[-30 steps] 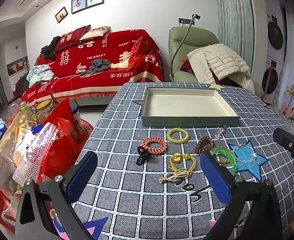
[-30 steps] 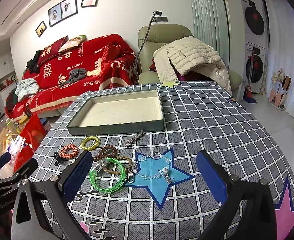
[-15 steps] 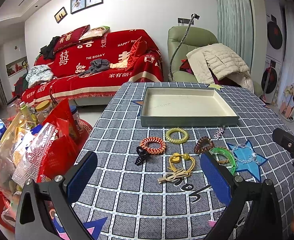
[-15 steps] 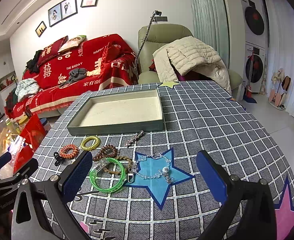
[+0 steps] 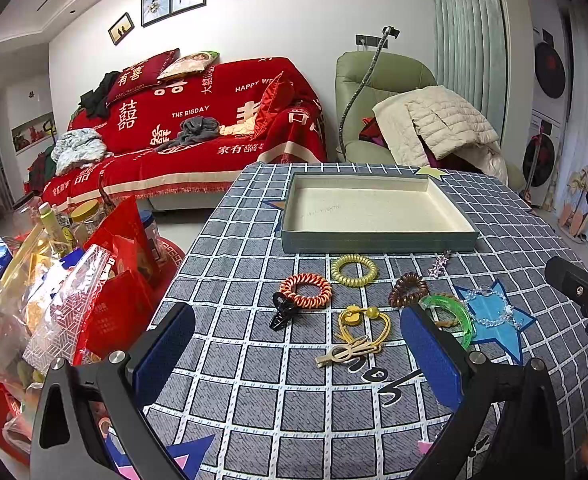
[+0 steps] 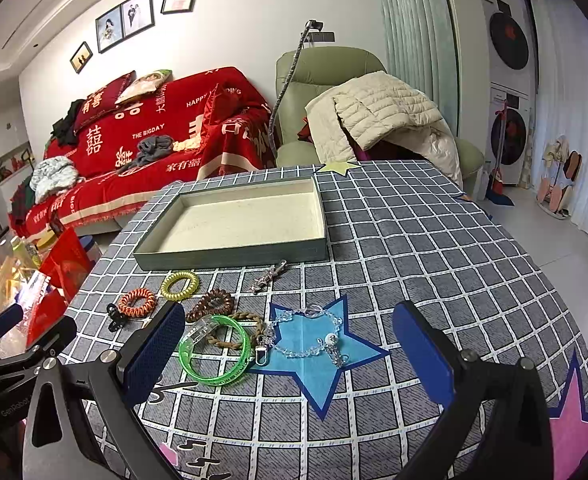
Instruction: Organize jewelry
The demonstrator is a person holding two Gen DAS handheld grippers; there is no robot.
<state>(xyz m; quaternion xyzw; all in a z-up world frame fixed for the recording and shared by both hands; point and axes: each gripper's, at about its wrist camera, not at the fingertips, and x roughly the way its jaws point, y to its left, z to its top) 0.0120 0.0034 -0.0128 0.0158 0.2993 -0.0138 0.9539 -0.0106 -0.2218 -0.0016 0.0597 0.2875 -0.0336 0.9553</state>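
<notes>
Jewelry lies loose on the checked tablecloth point(image 6: 434, 240) just in front of the tray point(image 6: 230, 254), which holds nothing yet. The green bangle point(image 6: 214, 350) and the bead bracelet point(image 6: 314, 340) sit in front of the tray's right half, directly ahead of the right gripper point(image 6: 290, 354); that hand looks nearer to both. The left gripper point(image 5: 296, 354) faces the yellow cord point(image 5: 360, 330) and orange coil tie point(image 5: 306, 290), before the tray's left half. Both claws gape wide, holding nothing. Nothing blocks the path to the tray.
</notes>
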